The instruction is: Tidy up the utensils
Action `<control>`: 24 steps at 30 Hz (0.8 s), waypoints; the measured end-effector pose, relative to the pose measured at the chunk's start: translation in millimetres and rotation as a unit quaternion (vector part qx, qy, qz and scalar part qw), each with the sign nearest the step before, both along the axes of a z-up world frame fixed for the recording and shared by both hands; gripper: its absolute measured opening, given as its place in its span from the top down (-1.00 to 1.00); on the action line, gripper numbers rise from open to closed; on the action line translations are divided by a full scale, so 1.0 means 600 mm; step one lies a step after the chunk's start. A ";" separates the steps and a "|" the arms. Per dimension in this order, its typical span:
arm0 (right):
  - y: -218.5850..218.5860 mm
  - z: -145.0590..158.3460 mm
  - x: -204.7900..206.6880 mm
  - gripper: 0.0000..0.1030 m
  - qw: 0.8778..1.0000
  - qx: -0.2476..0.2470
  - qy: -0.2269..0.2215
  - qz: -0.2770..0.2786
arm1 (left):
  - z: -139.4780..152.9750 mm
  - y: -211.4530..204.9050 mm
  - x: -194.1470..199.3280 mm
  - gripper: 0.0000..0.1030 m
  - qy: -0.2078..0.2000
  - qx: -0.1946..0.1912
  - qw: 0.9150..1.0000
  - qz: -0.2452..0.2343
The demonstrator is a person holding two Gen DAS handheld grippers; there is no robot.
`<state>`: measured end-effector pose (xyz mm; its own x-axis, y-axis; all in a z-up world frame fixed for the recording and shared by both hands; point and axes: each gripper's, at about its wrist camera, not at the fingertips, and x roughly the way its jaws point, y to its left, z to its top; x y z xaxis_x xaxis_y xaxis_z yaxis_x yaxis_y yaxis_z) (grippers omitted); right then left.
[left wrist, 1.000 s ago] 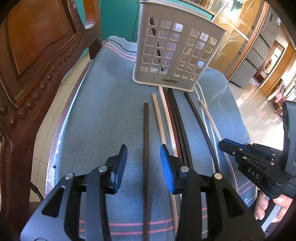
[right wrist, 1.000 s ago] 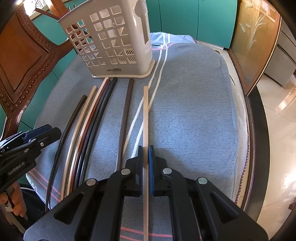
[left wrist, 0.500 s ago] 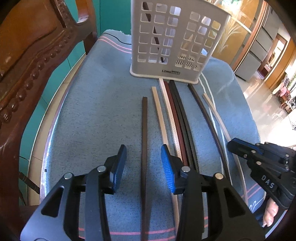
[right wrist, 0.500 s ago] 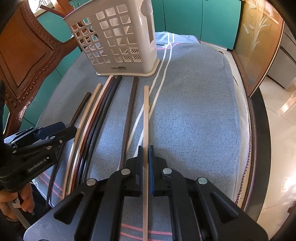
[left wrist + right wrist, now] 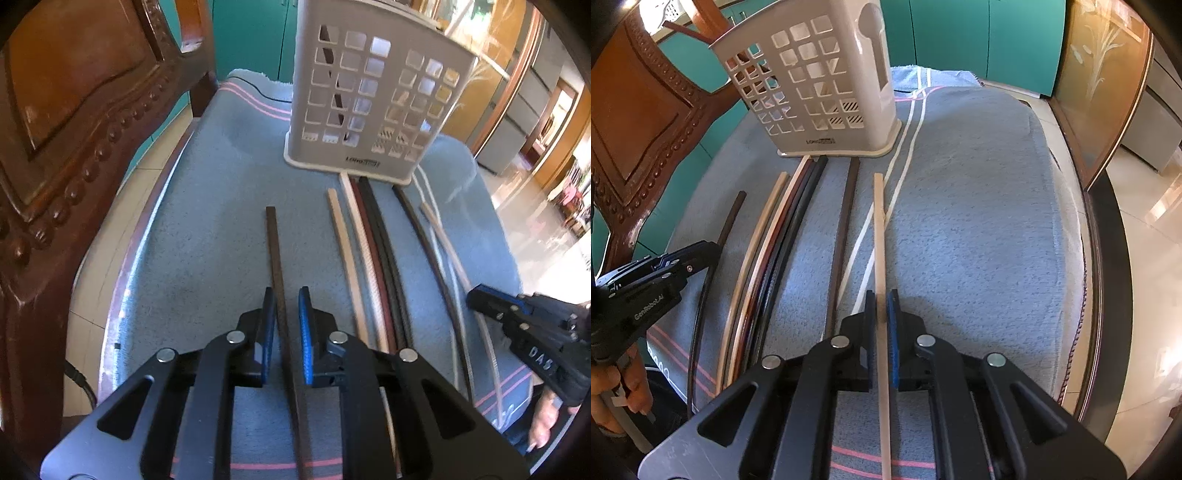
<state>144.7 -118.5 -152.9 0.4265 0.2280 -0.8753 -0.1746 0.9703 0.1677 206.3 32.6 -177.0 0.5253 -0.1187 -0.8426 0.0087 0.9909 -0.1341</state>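
Closing left gripper (image 5: 284,317) now straddles slim dark chopstick (image 5: 275,251).

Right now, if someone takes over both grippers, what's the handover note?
Left gripper: fingers closing around the dark chopstick, the leftmost one on the towel; there is a gap on its right side, so no firm grip.
Right gripper: shut on the light wooden chopstick, the rightmost one, which lies flat on the towel.
Between them: a row of chopsticks lying side by side, pointing at the basket.
Done: at least one dark stick stands in the basket.
Left: lift the two held sticks into the basket, then clear the row.
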 end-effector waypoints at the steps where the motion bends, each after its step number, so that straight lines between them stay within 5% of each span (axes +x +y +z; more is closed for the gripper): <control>1: -0.001 0.001 0.001 0.77 1.000 0.000 -0.002 -0.001 | 0.001 -0.001 0.000 0.58 -0.001 -0.005 1.000 -0.001; 7: -0.001 0.000 0.010 0.75 1.000 -0.001 -0.002 -0.005 | 0.004 -0.006 0.015 0.37 -0.004 -0.005 1.000 0.011; 20: 0.041 -0.012 0.065 0.58 0.998 -0.057 -0.024 0.016 | -0.010 -0.023 0.041 0.35 -0.002 0.061 0.997 0.040; 23: 0.043 -0.013 0.067 0.63 0.998 -0.058 -0.028 0.017 | -0.008 -0.024 0.037 0.61 -0.007 0.058 0.997 0.041; 24: 0.042 -0.014 0.067 0.84 0.998 -0.053 -0.028 0.017 | -0.008 -0.024 0.036 0.69 -0.009 0.057 0.998 0.040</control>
